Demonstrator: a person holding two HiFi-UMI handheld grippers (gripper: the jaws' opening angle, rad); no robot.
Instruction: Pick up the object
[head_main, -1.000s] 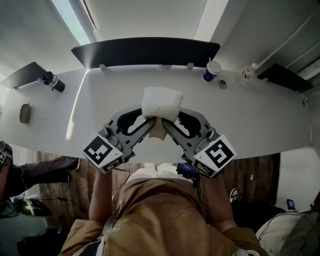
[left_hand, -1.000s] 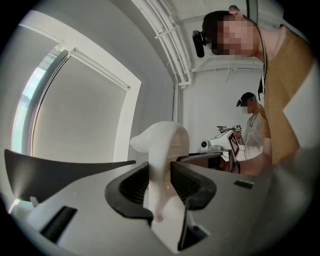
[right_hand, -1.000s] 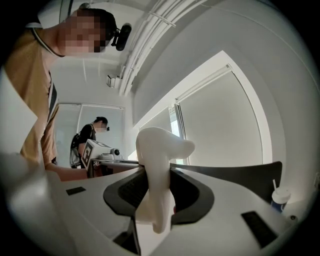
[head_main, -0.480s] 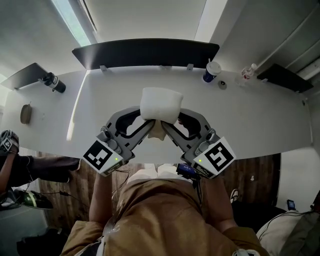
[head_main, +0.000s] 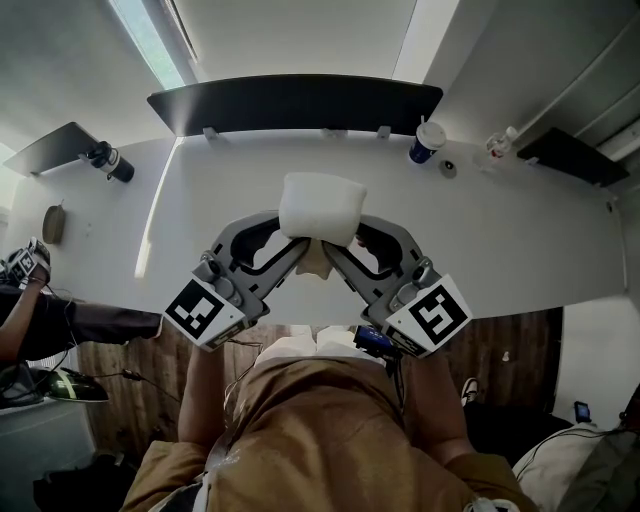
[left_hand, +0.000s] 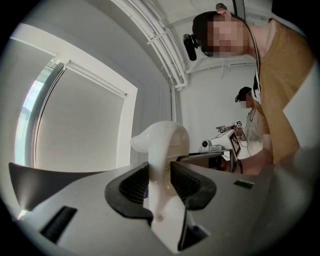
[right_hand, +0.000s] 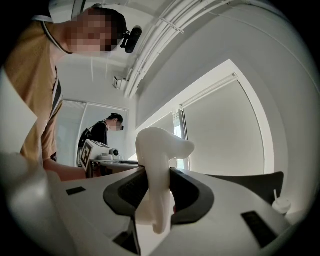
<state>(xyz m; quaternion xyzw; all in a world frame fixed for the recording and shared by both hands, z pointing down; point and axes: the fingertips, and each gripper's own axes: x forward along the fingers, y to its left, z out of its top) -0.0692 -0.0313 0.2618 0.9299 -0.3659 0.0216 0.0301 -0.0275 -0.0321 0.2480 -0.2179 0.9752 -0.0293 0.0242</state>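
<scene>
**Left gripper (head_main: 303, 243) and right gripper (head_main: 337, 246): both clamped on the white object (head_main: 321, 208)**

1. Gripper state. I read each gripper from its own view. The ribbed black pads of the left gripper press on both sides of the white object's narrow lower part. The right gripper's pads pinch the same narrow part from the opposite side. Neither gripper's jaws are fully together, because the object fills the gap.

2. Gripper layout. In the head view the two grippers angle inward from the person's sides. Their tips meet under the object, just in front of the person's body. Each marker cube sits at the near, outer end of its gripper.

3. Object location. The object is held over the near-middle part of the white surface (head_main: 500, 240). It is well apart from the cup with a straw (head_main: 427, 140) at the far edge.

4. Object orientation. The long axis stands upright. The thin stem runs down between the pads and its lower end hangs free. The broad rounded head rises above the jaws. A blunt nub on the head points away from the person, toward the dark panel (head_main: 295, 100) along the far edge.
</scene>
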